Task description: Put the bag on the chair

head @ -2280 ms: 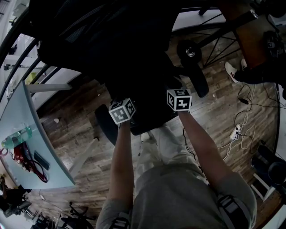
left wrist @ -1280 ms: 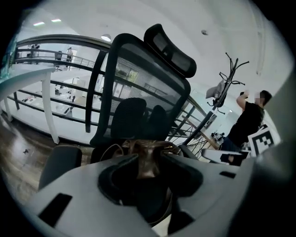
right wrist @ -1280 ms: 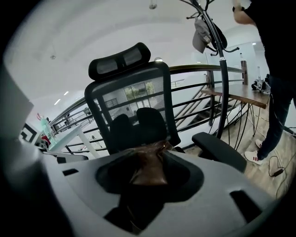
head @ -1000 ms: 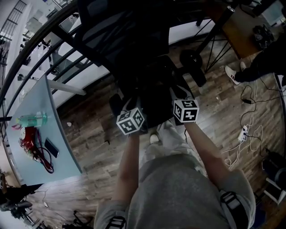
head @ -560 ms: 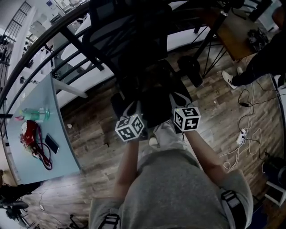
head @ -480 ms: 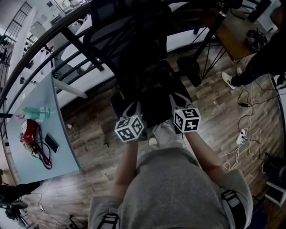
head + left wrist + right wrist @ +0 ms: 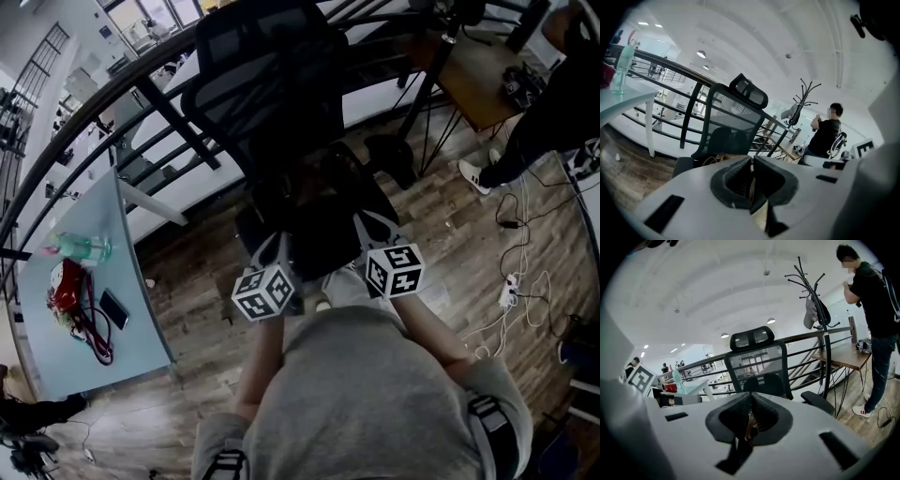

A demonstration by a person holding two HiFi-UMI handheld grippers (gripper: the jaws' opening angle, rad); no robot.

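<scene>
1. The left gripper [image 7: 751, 163] has its fingers pressed together, and so does the right gripper [image 7: 750, 398].
2. The dark bag [image 7: 323, 202] lies on the chair [image 7: 253, 75] seat, just beyond both sets of fingers.

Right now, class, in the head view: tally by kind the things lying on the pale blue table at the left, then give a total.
Bottle: 1
Phone: 1
Red bundle with a cord: 1
Total on the table: 3
</scene>
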